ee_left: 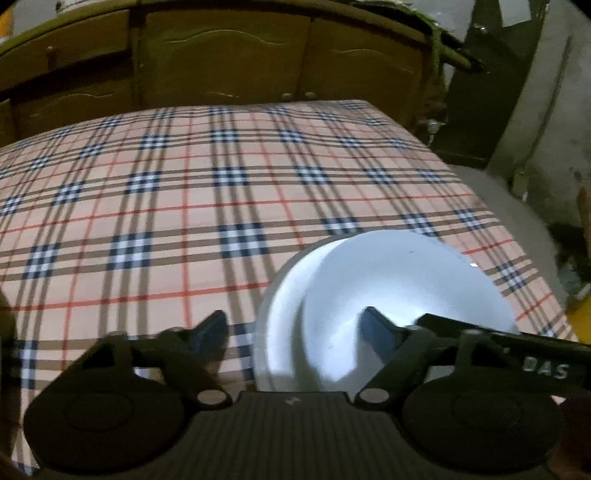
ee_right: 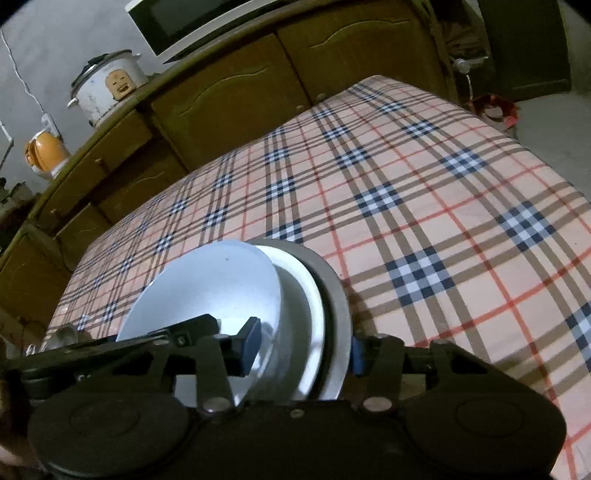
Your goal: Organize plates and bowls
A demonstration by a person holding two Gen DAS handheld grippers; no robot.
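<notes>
A white plate (ee_left: 406,280) rests tilted inside a white bowl (ee_left: 280,306) over the plaid tablecloth (ee_left: 221,184). My left gripper (ee_left: 293,330) is open; its right finger lies over the plate and its left finger stands outside the bowl's rim. In the right wrist view my right gripper (ee_right: 303,349) has its jaws closed around the stack: the left pad presses the plate (ee_right: 207,291) and the right pad sits behind the bowl's outer wall (ee_right: 336,295). The other gripper's arm crosses the plate's lower edge.
Wooden cabinets (ee_left: 221,62) run along the far side of the table. A rice cooker (ee_right: 107,85), an orange kettle (ee_right: 46,151) and a microwave (ee_right: 192,22) stand on the counter. The table's right edge drops to a concrete floor (ee_left: 517,206).
</notes>
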